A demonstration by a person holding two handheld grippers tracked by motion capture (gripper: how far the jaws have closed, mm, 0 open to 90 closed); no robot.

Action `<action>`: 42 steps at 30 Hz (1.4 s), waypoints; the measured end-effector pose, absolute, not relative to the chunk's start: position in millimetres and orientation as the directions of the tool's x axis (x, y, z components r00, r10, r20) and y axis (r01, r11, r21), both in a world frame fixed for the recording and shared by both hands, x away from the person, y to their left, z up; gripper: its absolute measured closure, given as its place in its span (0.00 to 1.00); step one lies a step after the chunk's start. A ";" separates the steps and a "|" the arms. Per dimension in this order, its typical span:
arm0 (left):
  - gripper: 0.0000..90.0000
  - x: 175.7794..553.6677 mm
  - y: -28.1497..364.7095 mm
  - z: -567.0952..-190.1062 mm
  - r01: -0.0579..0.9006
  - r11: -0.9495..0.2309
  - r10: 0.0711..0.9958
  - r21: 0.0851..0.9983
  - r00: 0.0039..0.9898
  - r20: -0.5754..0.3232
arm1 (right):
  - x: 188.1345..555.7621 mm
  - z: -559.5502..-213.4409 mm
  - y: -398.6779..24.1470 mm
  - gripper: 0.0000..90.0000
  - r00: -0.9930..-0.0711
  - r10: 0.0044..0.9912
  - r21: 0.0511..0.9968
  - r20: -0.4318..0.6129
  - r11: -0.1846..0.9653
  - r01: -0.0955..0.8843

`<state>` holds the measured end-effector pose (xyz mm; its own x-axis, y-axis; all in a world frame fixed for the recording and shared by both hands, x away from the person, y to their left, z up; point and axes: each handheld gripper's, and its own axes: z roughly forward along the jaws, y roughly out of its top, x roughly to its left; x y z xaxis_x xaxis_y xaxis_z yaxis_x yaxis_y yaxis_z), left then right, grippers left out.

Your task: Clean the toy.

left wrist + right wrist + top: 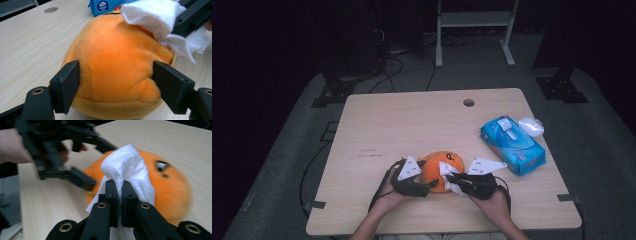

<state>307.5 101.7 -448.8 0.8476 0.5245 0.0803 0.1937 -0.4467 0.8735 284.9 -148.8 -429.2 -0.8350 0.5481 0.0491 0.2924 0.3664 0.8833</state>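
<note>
An orange plush toy [437, 172] with a dark eye sits near the table's front edge. My left gripper [428, 186] comes at it from the left. In the left gripper view its two pads [68, 82] press against the toy's [115, 57] sides, and the plush dents at the right pad. My right gripper [453, 179] reaches in from the right, shut on a crumpled white tissue [447, 170]. In the right gripper view the jaws [118, 183] pinch the tissue [127, 162], which lies against the top of the toy [172, 192].
A blue pack of wipes [512, 145] lies at the right of the wooden table [412, 125], with a small white rounded object [531, 126] beside its far end. A cable hole [469, 102] sits near the far edge. A white frame [474, 20] stands on the floor beyond.
</note>
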 end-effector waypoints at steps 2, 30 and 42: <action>0.27 307.8 103.1 -447.4 0.193 -0.442 0.527 0.876 0.846 0.079 | 287.0 -428.0 -150.5 0.95 -0.832 0.553 0.884 0.048 0.365 0.294; 0.26 307.5 103.8 -447.9 0.194 -0.463 0.517 0.865 0.852 0.085 | 296.8 -434.6 -169.6 0.95 -0.790 0.604 0.875 0.106 0.321 0.363; 0.19 310.5 106.3 -444.3 0.253 -0.389 0.563 0.886 0.827 0.011 | 304.2 -434.3 -179.9 0.95 -0.773 0.620 0.875 0.133 0.293 0.386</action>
<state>310.5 106.3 -444.3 0.8267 0.5625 0.0109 0.2527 -0.3885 0.8861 304.2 -179.9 -434.3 -0.7729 0.6204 0.1331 0.3859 0.2931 0.8747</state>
